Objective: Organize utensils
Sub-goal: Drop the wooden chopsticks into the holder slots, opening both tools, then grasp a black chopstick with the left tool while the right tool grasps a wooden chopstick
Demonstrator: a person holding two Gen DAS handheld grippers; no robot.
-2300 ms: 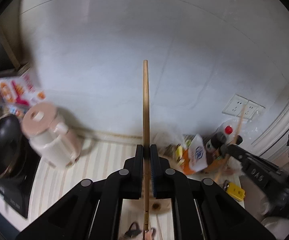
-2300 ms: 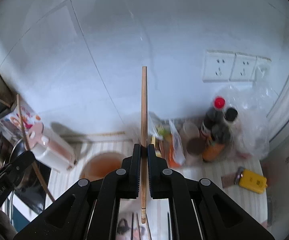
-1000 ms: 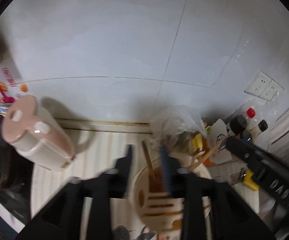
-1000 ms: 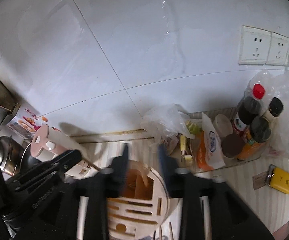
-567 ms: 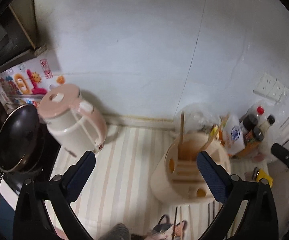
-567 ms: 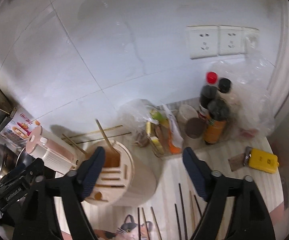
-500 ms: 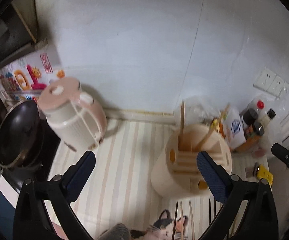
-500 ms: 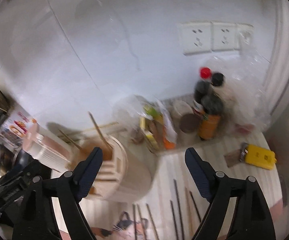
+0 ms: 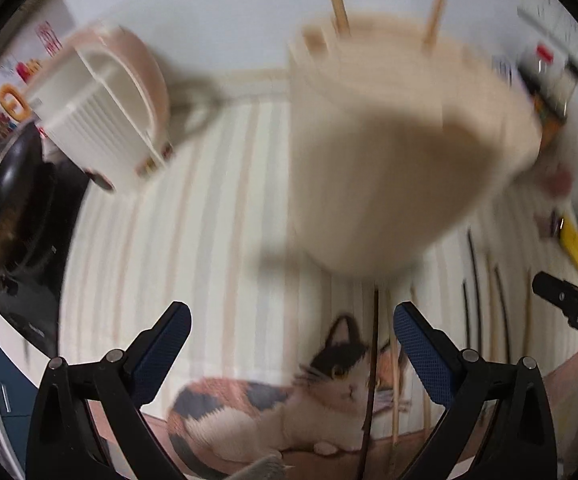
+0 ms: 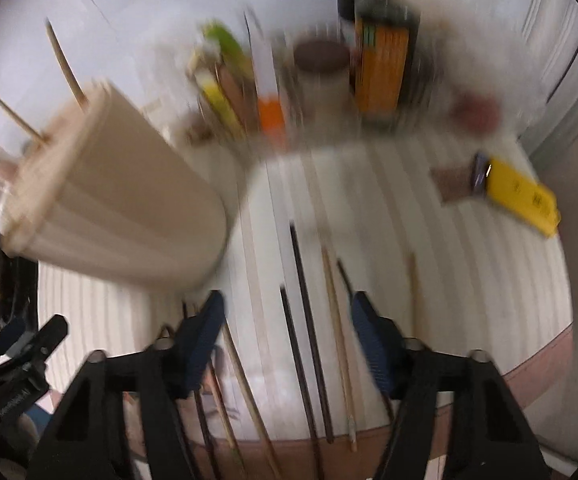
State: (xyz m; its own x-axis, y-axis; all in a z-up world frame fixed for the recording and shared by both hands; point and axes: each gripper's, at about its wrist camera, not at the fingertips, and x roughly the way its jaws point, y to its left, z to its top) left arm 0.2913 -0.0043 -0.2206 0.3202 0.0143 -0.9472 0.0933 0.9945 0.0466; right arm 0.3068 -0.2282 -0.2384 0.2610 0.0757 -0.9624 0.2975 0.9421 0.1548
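Blurrily, dark and pale chopsticks [image 10: 321,312] lie side by side on striped mat [image 10: 369,184].

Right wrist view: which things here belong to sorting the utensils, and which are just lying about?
For the job:
- loose chopsticks lying on the striped mat
- beige utensil holder, two chopsticks already standing in it

Just lying about:
- yellow gadget
- sauce bottle
- snack packets
- kettle
- pan
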